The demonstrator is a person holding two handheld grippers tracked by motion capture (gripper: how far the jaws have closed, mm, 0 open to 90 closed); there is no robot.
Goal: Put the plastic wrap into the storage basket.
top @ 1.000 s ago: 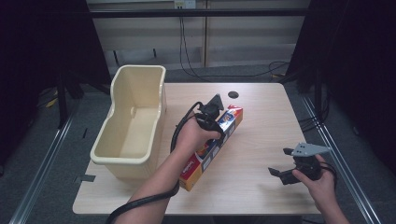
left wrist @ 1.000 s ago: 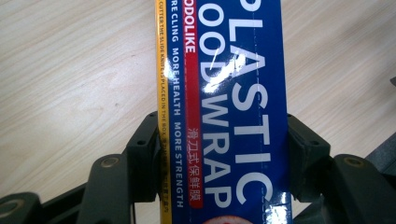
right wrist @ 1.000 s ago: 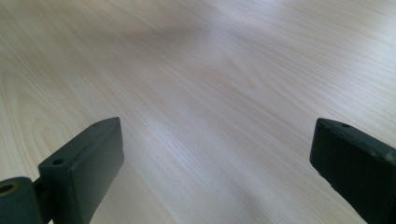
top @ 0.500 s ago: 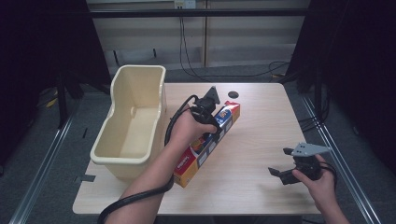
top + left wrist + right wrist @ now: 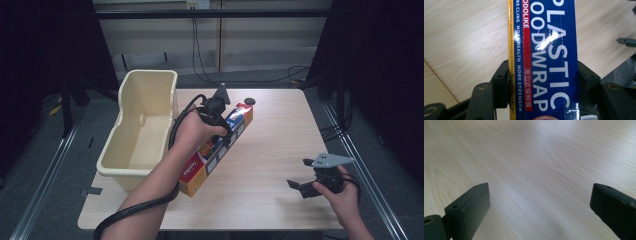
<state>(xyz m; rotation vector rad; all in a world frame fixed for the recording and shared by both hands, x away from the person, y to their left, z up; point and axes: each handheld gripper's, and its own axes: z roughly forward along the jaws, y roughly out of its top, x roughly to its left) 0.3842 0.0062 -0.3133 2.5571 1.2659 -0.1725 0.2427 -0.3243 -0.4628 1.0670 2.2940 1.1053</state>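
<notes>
High view: plastic wrap box (image 5: 216, 147) lies diagonal mid-table, just right of cream tub (image 5: 131, 150); small black disc (image 5: 249, 101) beyond far end.
Left gripper view: left gripper (image 5: 543, 82) jaws clamped across box.
Right gripper view: right gripper (image 5: 541, 207) jaws wide apart over bare table (image 5: 536, 165).

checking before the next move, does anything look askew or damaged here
Nothing stands out. The plastic wrap box lies diagonally on the table beside the cream bin, undamaged, with the left gripper closed on its sides.
</notes>
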